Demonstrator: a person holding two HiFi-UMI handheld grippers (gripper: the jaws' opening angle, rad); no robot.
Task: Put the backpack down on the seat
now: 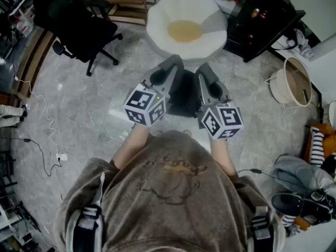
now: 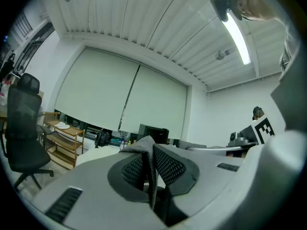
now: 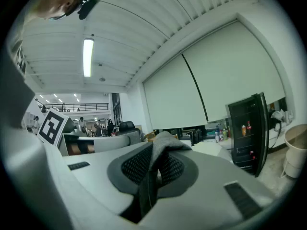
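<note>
Head view, backpack: the dark backpack (image 1: 184,94) hangs between the left gripper (image 1: 174,63) and the right gripper (image 1: 202,68), near the white seat (image 1: 157,16) and not on it yet.
Head view, why so: the two grippers side by side probably share the weight and keep the bag level.
Left gripper view: the jaws are clenched on a grey strap (image 2: 143,145), and the pads press the fabric.
Right gripper view: the jaws are almost together, clamped the same way on a strap (image 3: 165,140).

Grey floor (image 1: 89,114) with white seat (image 1: 210,22)
</note>
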